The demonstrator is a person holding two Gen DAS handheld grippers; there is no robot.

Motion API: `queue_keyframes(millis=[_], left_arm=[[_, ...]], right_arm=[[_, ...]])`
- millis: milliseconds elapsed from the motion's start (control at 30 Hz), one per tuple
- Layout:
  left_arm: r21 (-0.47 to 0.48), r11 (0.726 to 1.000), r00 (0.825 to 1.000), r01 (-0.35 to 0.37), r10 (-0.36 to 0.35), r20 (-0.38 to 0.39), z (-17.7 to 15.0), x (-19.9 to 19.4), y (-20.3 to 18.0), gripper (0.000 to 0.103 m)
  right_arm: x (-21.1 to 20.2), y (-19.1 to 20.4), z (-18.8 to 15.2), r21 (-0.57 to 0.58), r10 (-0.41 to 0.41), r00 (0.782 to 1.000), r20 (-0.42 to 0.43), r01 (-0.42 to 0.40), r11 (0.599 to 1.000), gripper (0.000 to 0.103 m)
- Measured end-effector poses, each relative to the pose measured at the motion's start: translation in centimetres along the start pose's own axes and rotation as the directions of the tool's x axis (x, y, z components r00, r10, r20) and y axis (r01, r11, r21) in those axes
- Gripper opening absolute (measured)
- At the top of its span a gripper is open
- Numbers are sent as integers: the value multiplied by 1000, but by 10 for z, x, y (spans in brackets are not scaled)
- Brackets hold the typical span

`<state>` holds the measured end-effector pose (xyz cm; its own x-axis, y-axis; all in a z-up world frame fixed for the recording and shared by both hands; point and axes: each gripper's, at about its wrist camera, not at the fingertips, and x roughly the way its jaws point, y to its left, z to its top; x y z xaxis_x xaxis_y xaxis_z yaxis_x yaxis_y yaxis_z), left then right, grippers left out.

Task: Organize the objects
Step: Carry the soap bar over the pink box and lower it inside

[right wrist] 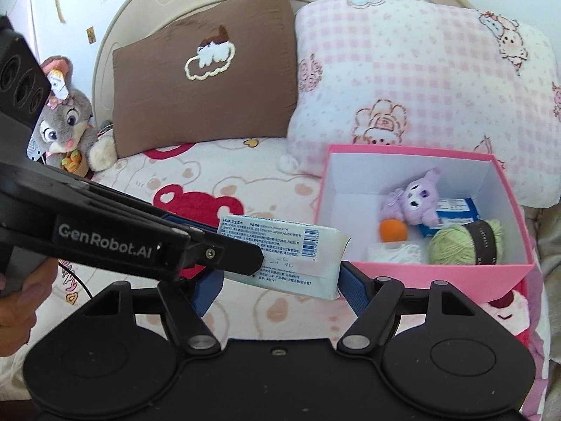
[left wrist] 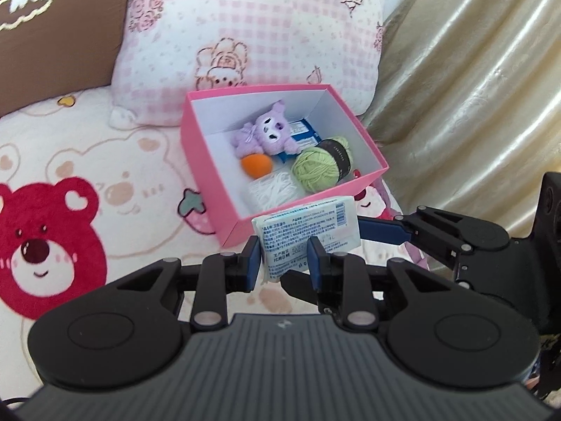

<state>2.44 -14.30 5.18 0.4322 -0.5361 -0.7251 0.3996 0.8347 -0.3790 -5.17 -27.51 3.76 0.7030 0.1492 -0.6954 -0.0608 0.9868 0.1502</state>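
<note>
You hold the white printed wet-wipe packet clamped in your left hand-held gripper, your right hand-held gripper spread wide around it, just short of the open pink cardboard box, apparently for a handover.

A white wet-wipe pack with printed text and a barcode hung just near of the open pink box. Inside lay a purple plush, an orange ball, green yarn, white string and a blue packet.

"GenRobot.AI" stands in white letters on the left claw body. The wipes pack carries a barcode and print too small to read.
</note>
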Motion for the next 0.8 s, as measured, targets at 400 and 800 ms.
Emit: queue_keyframes(millis=[400, 800], left_arm=[[-37, 998, 998, 49, -48, 27, 42, 48, -17, 27], [-42, 999, 996, 21, -25, -88, 81, 124, -31, 28]], right_arm=[[5, -50, 25, -1, -53, 999, 9, 53, 999, 77], [44, -131, 39, 53, 26, 994, -102, -21, 998, 77]])
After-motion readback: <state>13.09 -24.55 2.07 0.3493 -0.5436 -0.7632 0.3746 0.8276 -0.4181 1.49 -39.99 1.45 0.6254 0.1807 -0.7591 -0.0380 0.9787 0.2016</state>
